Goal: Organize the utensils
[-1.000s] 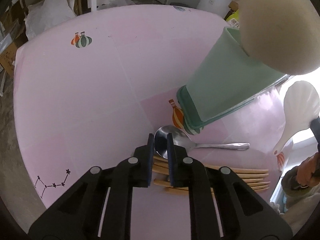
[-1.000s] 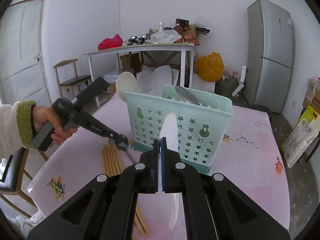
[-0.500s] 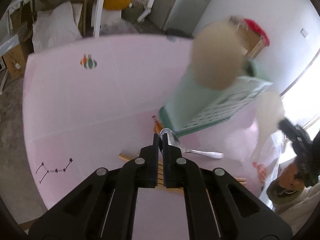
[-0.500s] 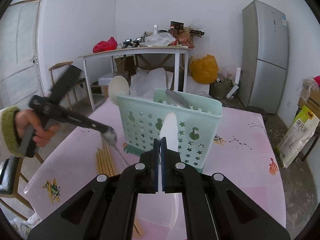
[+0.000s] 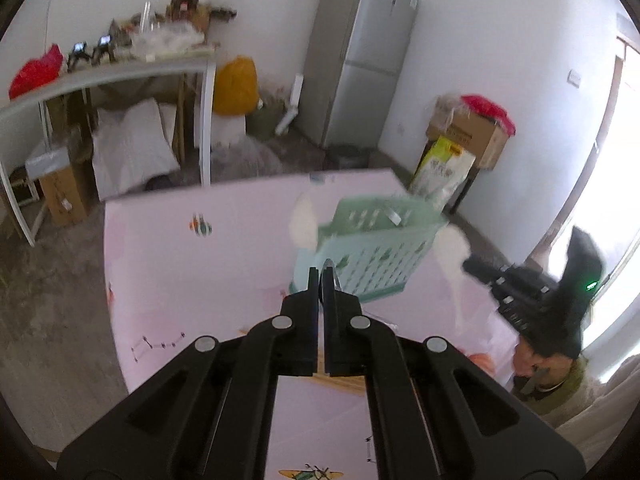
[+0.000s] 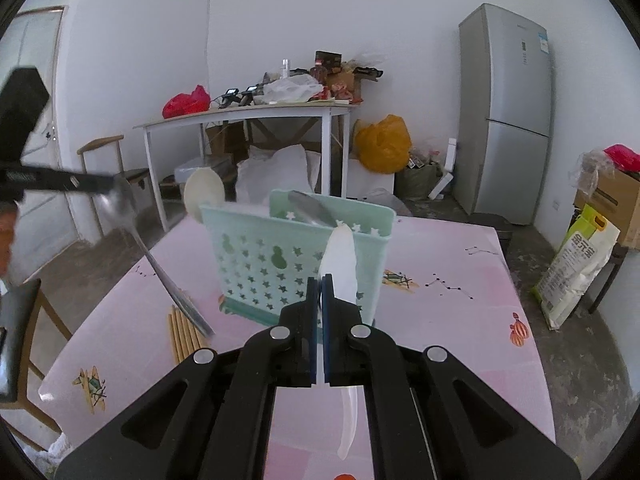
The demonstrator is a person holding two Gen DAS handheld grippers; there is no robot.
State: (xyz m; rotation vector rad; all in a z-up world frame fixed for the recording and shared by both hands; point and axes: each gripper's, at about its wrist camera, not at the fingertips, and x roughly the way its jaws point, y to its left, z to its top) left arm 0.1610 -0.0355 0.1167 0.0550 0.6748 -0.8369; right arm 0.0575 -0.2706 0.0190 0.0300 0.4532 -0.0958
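My left gripper is shut on the bowl of a metal spoon, which hangs in the air with its handle slanting down over the wooden chopsticks on the pink table. In the right wrist view the left gripper comes in from the left, level with the top of the mint green star-pattern basket. My right gripper is shut on a white plastic spoon, held in front of the basket. Inside the basket stand a beige round paddle and another metal spoon.
Behind the pink table stands a cluttered white side table, with a grey fridge to its right. There is a wooden chair at the table's left edge. On the floor at the right leans a rice bag.
The left gripper closed on the spoon's bowl and lifted it off the table, rising and tilting up. The right gripper kept still with the white spoon.
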